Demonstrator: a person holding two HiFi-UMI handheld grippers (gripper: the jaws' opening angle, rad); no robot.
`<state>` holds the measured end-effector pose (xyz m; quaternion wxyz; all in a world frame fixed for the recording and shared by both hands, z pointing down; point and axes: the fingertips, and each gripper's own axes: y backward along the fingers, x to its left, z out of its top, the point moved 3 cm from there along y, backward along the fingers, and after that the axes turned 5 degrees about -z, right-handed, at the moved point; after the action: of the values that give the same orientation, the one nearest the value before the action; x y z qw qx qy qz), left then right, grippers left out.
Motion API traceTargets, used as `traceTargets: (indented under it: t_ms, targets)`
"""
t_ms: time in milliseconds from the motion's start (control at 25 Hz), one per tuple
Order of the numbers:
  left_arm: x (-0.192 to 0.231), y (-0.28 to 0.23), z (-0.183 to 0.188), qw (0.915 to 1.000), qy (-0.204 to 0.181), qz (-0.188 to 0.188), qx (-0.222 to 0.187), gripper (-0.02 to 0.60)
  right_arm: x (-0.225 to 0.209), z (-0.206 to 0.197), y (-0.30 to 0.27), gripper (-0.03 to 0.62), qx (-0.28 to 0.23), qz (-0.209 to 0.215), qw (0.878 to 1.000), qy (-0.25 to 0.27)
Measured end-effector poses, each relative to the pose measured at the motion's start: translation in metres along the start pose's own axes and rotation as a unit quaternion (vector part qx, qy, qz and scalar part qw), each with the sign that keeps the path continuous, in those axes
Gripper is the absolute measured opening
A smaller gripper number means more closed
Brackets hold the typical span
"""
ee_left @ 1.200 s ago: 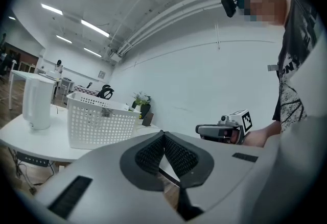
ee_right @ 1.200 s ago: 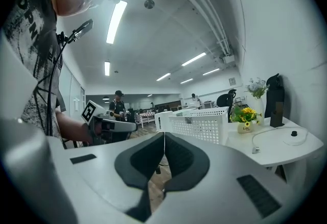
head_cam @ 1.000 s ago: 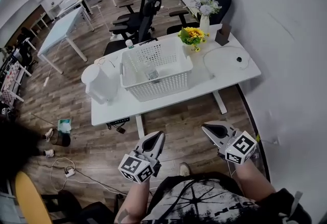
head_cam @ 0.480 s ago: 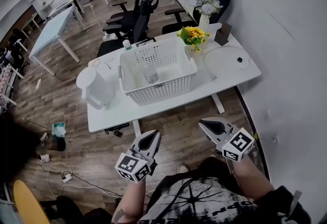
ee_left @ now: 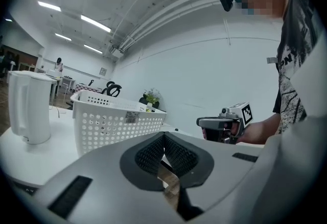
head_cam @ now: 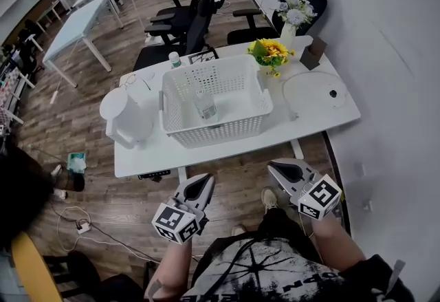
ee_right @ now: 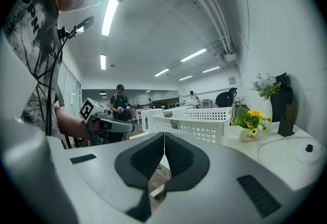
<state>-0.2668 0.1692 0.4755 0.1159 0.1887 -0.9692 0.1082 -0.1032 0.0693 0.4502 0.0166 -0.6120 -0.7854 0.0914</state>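
Note:
Both grippers hang in the air in front of a white table [head_cam: 234, 148], near its front edge and touching nothing. My left gripper [head_cam: 204, 182] is shut and empty; in its own view the ribbed pads [ee_left: 176, 155] meet, with the white lattice basket [ee_left: 115, 122] and a white kettle [ee_left: 28, 110] beyond. My right gripper [head_cam: 277, 168] is also shut and empty, its jaws closed in its own view [ee_right: 164, 140]. The basket [head_cam: 210, 132] holds a small clear item [head_cam: 206, 105]. Each gripper sees the other: the right gripper [ee_left: 225, 125], the left gripper [ee_right: 104, 126].
On the table stand the kettle [head_cam: 124, 118], yellow flowers [head_cam: 269, 54], a vase of white flowers [head_cam: 292, 18], a dark block [head_cam: 316, 53] and a round white disc [head_cam: 320, 91]. Office chairs [head_cam: 199, 15] stand behind it. A wall runs along the right. Cables lie on the wooden floor [head_cam: 79, 225].
I have stepped closer to the table: basket and kettle loom larger in both gripper views. Both grippers stay shut and empty.

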Motion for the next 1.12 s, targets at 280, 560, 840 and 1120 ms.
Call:
traceTargets:
  t_ms: [280,560,840,1120]
  targets:
    - [0.029,-0.046,0.025,0.9988,0.011,0.043,-0.019,0.009,-0.064,0.015,-0.031,0.021,0.009,0.048,0.999,0.013]
    - [0.042,-0.084,0.04,0.9955,0.016,0.089,-0.03,0.01,-0.111,0.032,-0.057,0.021,0.003,0.107,0.994,0.023]
    - [0.051,-0.109,0.048,0.9899,0.02,0.134,-0.042,0.009,-0.148,0.039,-0.074,0.021,0.003,0.152,0.988,0.028]
    - [0.056,-0.125,0.058,0.9839,0.012,0.171,-0.051,0.009,-0.173,0.044,-0.084,0.021,-0.003,0.191,0.981,0.031]
